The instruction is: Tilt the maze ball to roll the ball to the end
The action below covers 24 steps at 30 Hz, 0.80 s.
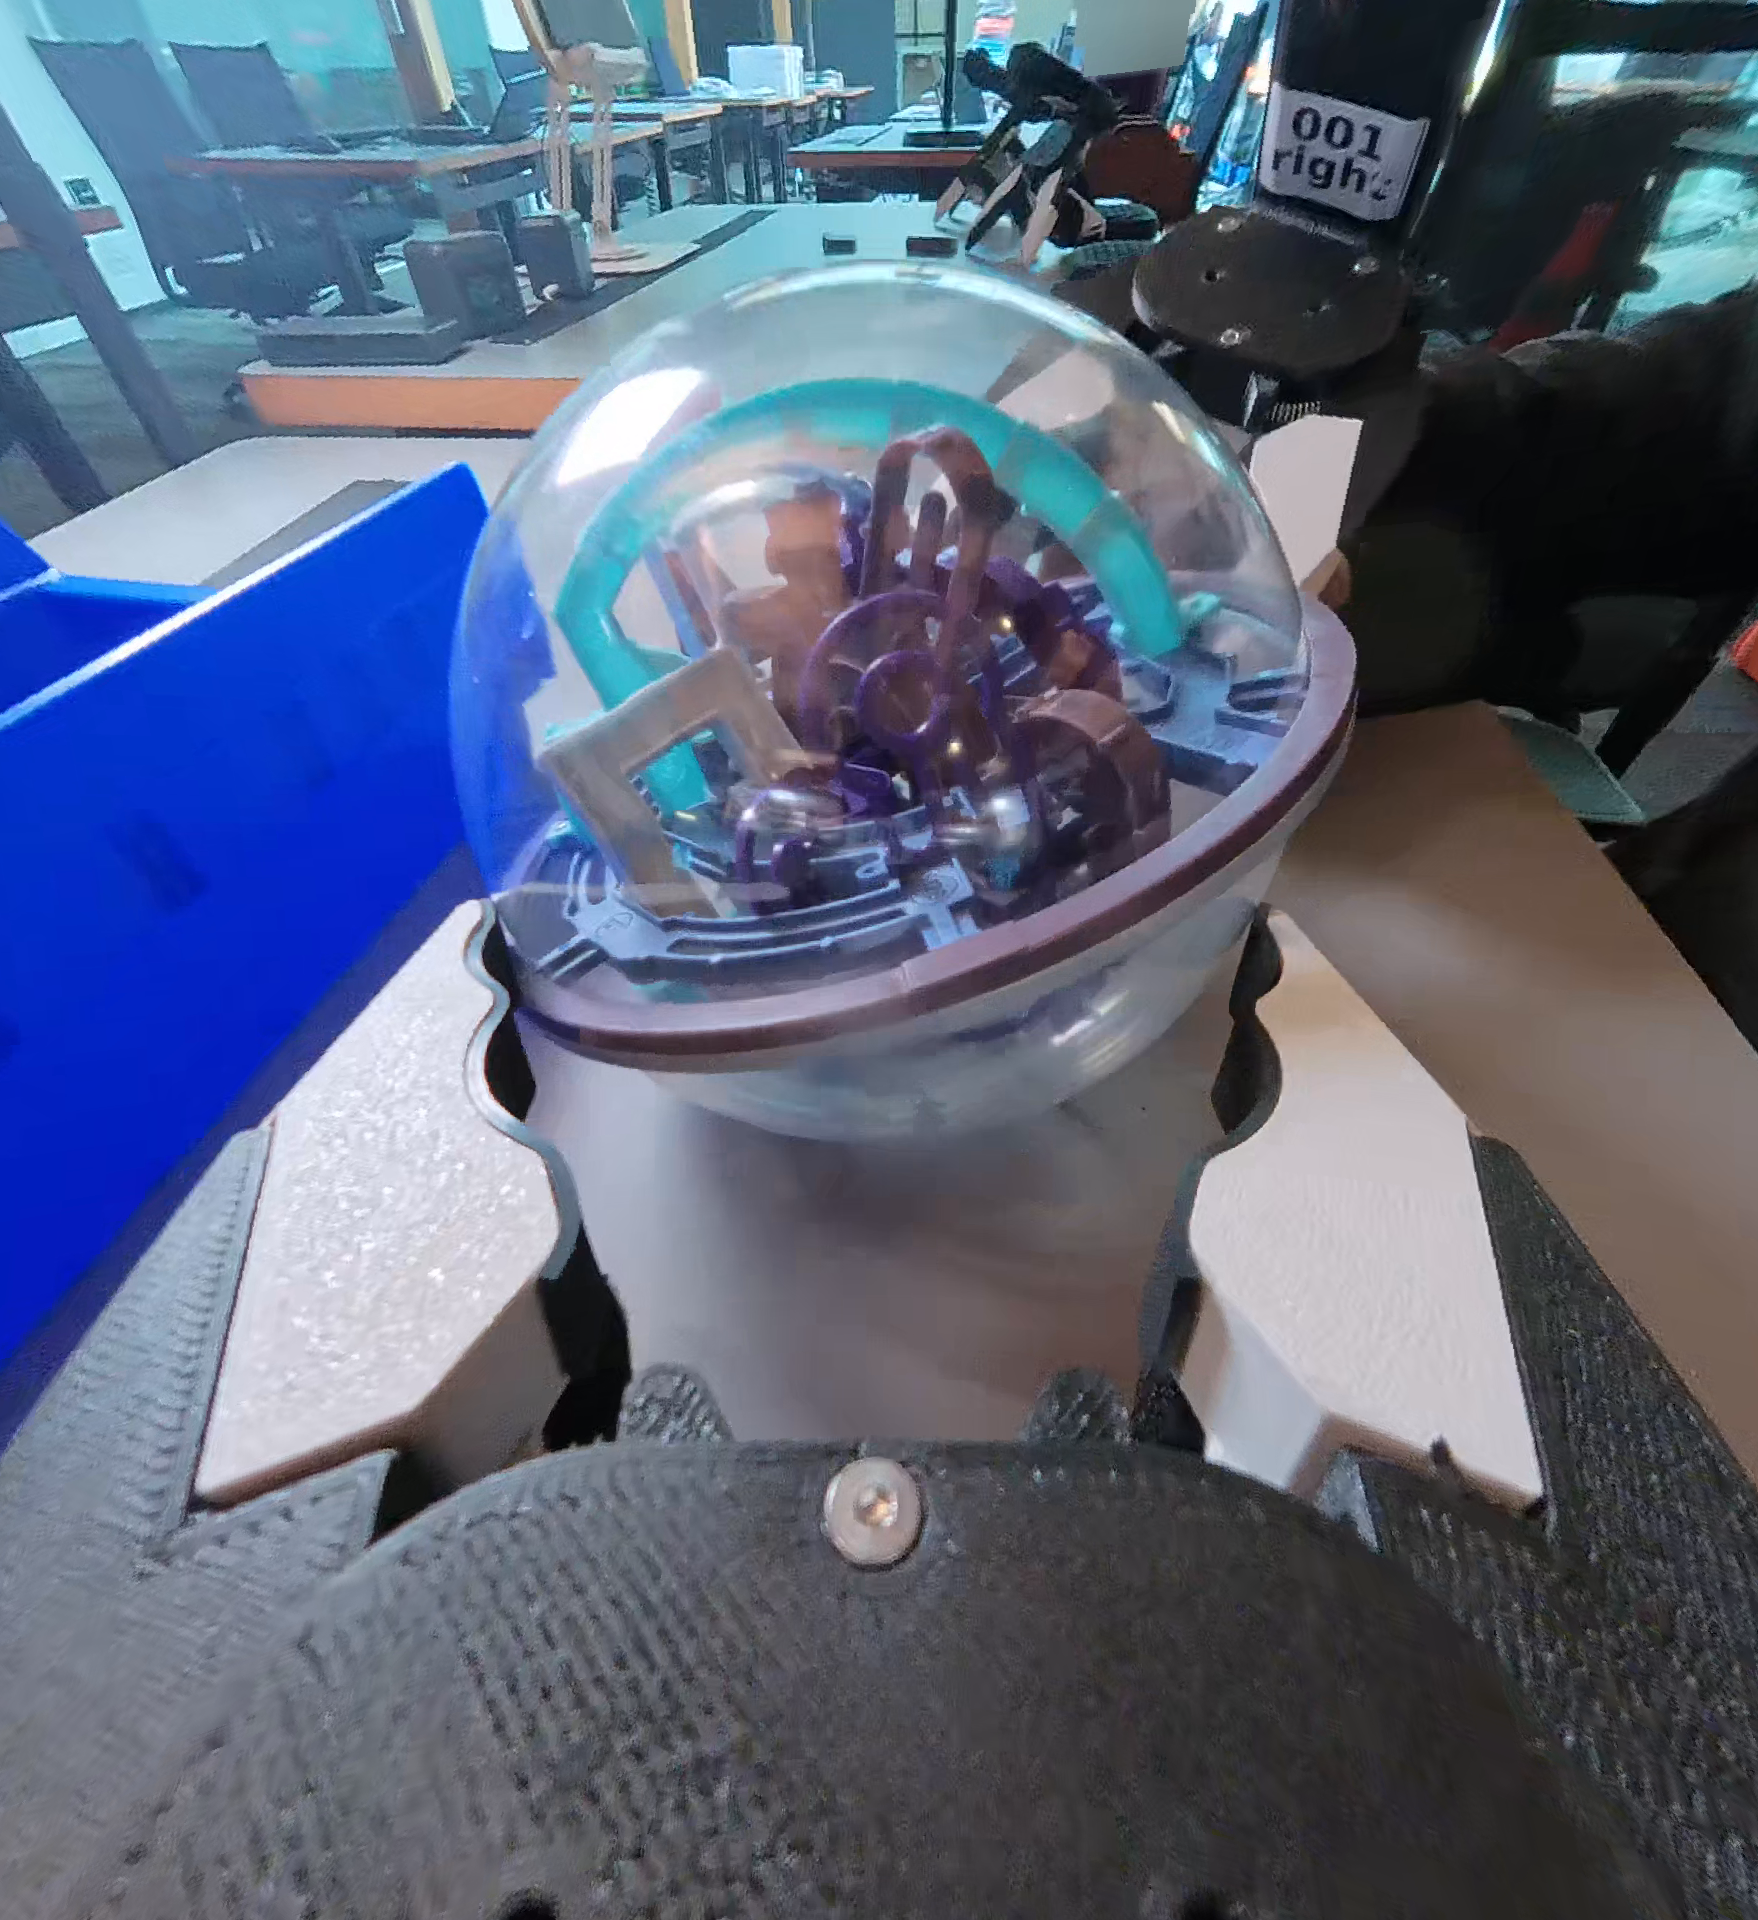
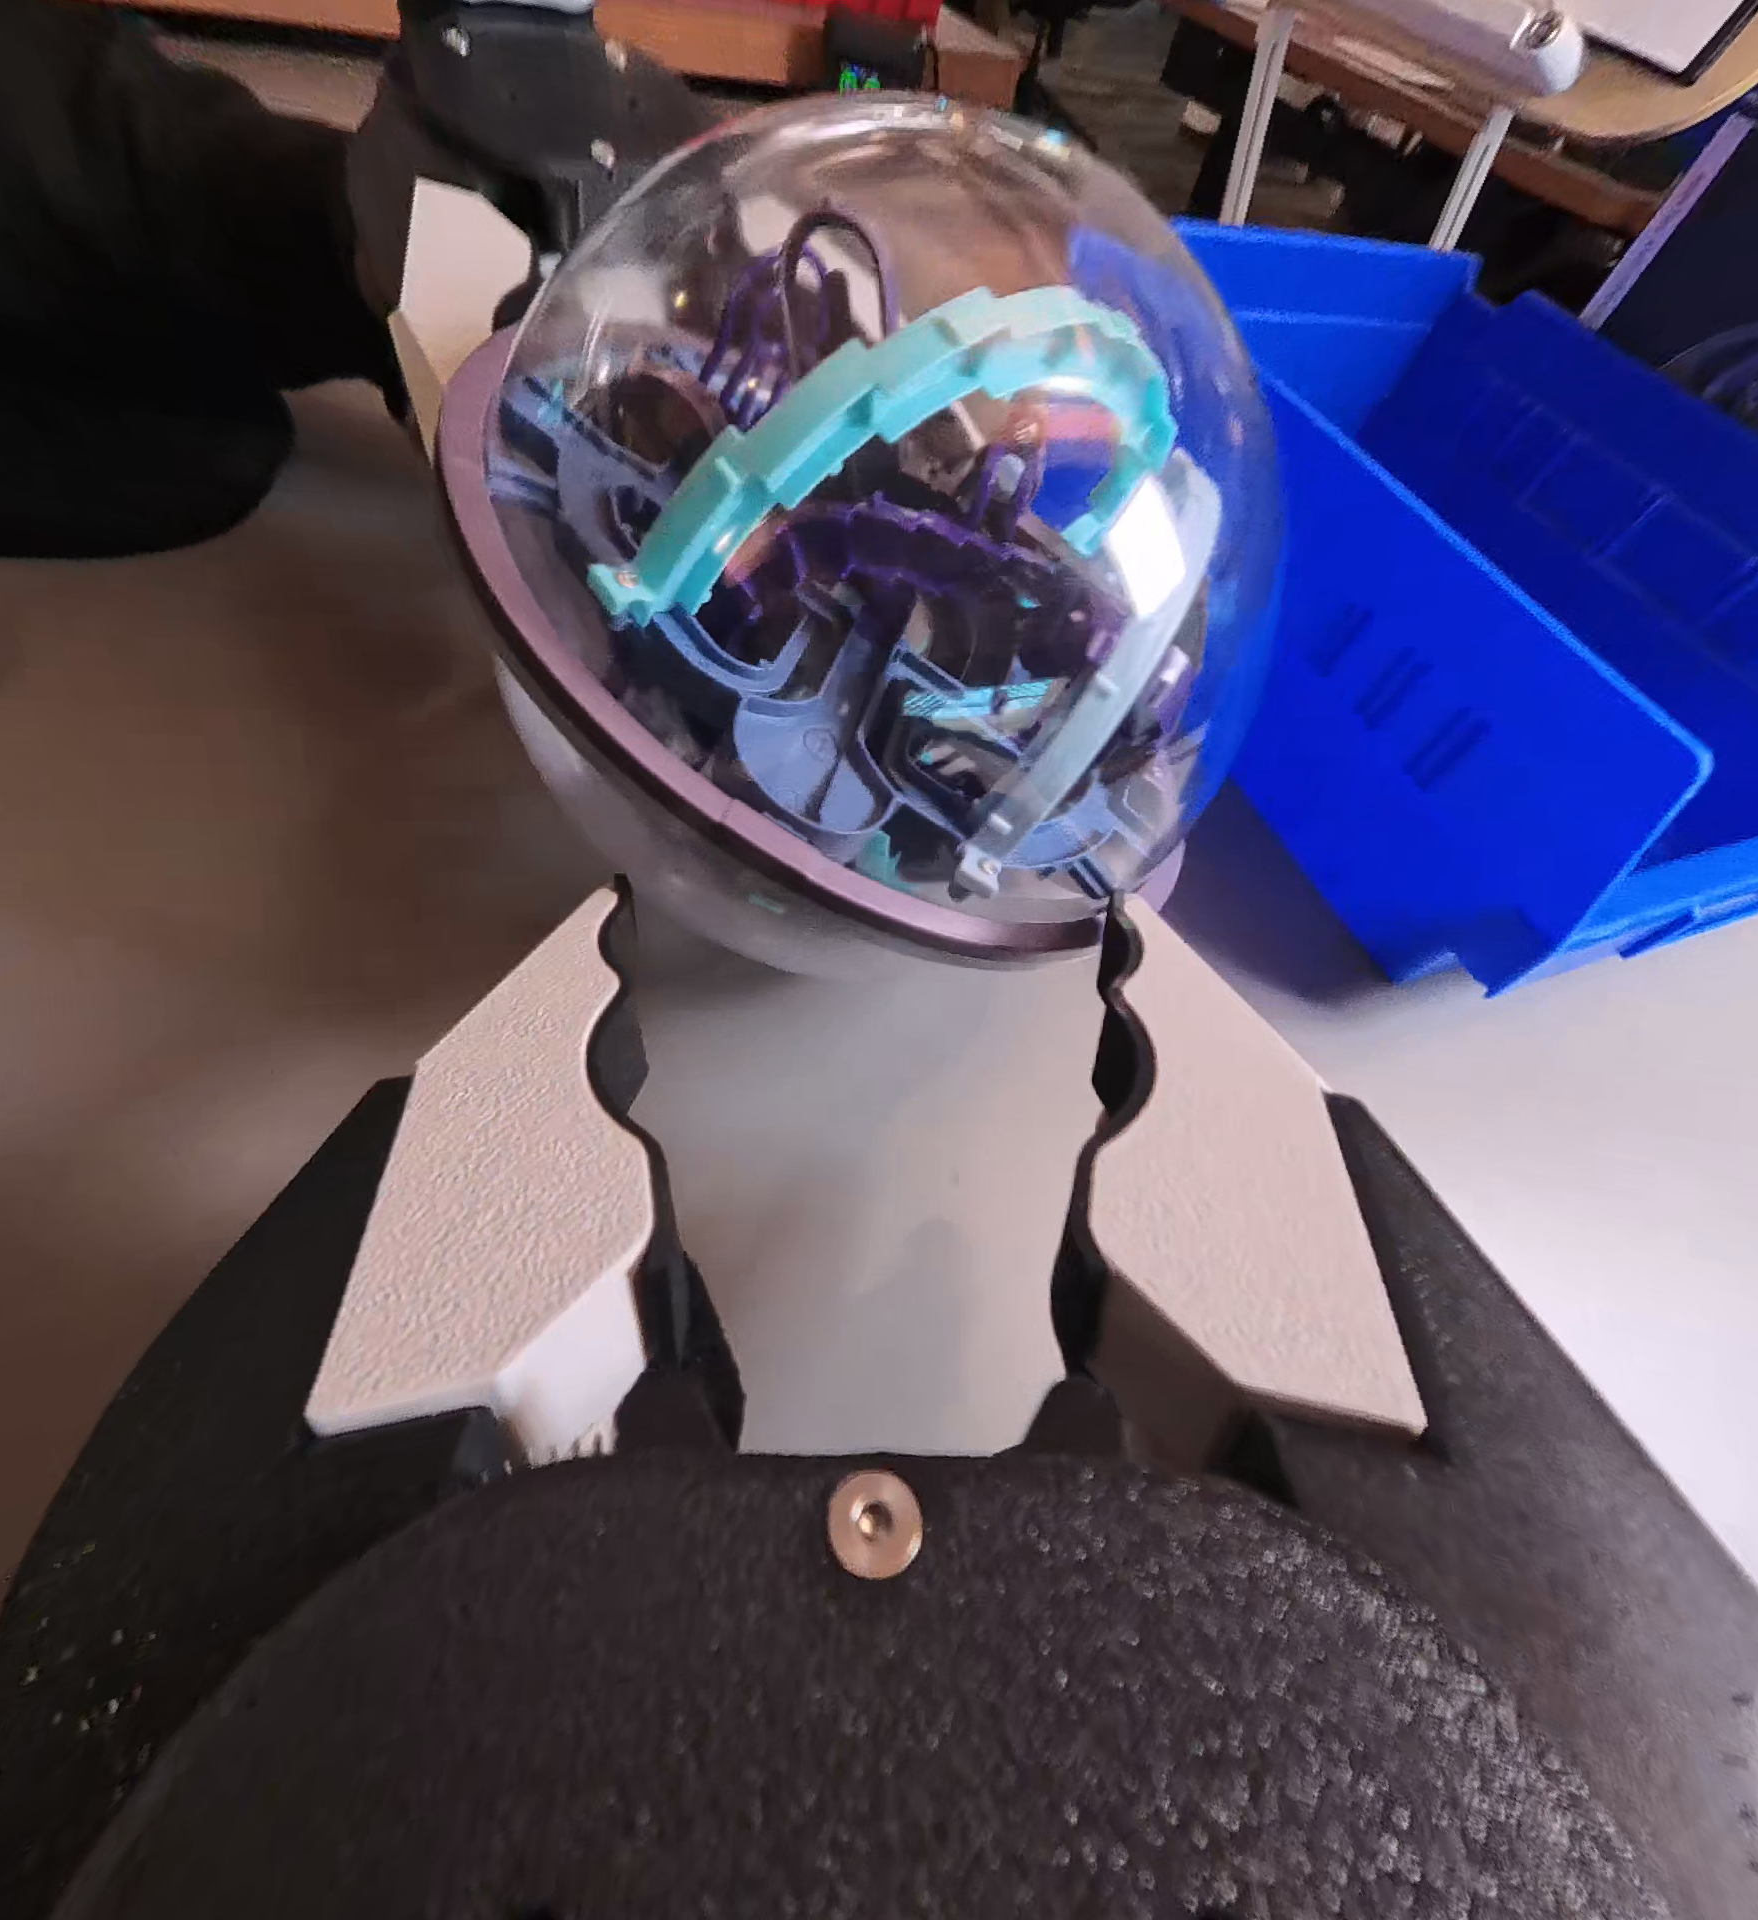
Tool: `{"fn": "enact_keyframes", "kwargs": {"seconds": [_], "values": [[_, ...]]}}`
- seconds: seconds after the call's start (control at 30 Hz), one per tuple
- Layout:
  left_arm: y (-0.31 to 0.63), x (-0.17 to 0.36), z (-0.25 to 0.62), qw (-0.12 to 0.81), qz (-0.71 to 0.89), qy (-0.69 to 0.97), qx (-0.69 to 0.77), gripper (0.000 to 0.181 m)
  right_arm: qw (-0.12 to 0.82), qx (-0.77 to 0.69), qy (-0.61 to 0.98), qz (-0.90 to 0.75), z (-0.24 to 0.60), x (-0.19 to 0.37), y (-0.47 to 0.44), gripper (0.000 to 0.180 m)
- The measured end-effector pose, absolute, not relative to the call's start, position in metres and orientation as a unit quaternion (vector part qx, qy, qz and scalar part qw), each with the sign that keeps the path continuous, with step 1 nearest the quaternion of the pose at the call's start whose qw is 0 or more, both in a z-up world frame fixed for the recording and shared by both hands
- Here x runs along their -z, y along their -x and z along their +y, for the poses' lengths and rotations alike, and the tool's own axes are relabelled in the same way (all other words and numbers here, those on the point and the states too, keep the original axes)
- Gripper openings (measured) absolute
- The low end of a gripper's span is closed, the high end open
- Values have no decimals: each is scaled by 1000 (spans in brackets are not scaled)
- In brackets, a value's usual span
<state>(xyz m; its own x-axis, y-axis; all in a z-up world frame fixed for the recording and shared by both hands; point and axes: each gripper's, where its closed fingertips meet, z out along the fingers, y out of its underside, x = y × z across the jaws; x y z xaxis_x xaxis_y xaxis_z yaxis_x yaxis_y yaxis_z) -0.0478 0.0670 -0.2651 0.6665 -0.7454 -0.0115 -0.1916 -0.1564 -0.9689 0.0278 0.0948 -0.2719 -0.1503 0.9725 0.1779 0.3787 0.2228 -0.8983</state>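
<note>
Leftmost, bin: blue bin (image 1: 158, 821) just beside the globe.
Centre, maze ball: clear maze ball (image 1: 896, 665), tilted, above pale table (image 1: 1457, 935).
Left gripper (image 1: 870, 997): fingers pinching its lower half.
Right gripper (image 2: 864, 914): likewise pinching it.

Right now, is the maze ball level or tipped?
Tipped. In both wrist views the maze ball shows its dark equator band slanting instead of running level, most steeply in the right wrist view.

Left wrist view close behind its gripper (image 1: 870, 997), right likewise, facing from opposite sides; sharing maze ball (image 2: 854, 520), blue bin (image 1: 158, 748).
</note>
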Motion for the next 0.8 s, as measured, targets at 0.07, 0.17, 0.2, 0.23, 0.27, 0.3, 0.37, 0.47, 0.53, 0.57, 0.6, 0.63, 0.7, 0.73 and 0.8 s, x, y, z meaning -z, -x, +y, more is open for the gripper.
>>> {"fn": "enact_keyframes", "kwargs": {"seconds": [0.07,0.17,0.2,0.23,0.27,0.3,0.37,0.47,0.53,0.57,0.6,0.63,0.7,0.73,0.8], "values": [[51,268,64,558,316,724,255,134,419,-381,498,-657,94,266,-25,85],[52,270,61,563,331,721,231,134,433,-379,480,-662,91,266,-26,84],[51,270,60,571,343,716,212,134,440,-373,473,-666,91,267,-27,83],[50,270,59,577,354,710,194,134,446,-367,467,-670,90,268,-28,83],[49,270,58,582,362,706,180,134,451,-363,462,-672,89,269,-29,83],[48,270,57,586,368,702,168,134,454,-361,458,-674,88,270,-30,83],[46,268,54,596,382,692,142,133,457,-354,452,-679,88,274,-32,83],[42,264,52,610,405,674,99,133,454,-338,452,-689,90,283,-32,84],[40,262,50,612,417,668,76,132,454,-332,451,-693,90,286,-32,84],[39,262,50,612,419,667,68,132,454,-331,450,-694,90,287,-32,84],[38,262,49,612,421,666,64,132,454,-331,449,-695,90,288,-33,84],[38,261,48,613,422,665,62,132,452,-332,448,-696,89,288,-33,84],[37,260,47,612,421,666,61,132,448,-336,449,-696,89,289,-33,85],[37,260,46,610,421,668,60,132,447,-338,449,-696,89,290,-33,85],[37,260,46,607,420,672,61,130,443,-342,455,-693,91,290,-34,84]]}}
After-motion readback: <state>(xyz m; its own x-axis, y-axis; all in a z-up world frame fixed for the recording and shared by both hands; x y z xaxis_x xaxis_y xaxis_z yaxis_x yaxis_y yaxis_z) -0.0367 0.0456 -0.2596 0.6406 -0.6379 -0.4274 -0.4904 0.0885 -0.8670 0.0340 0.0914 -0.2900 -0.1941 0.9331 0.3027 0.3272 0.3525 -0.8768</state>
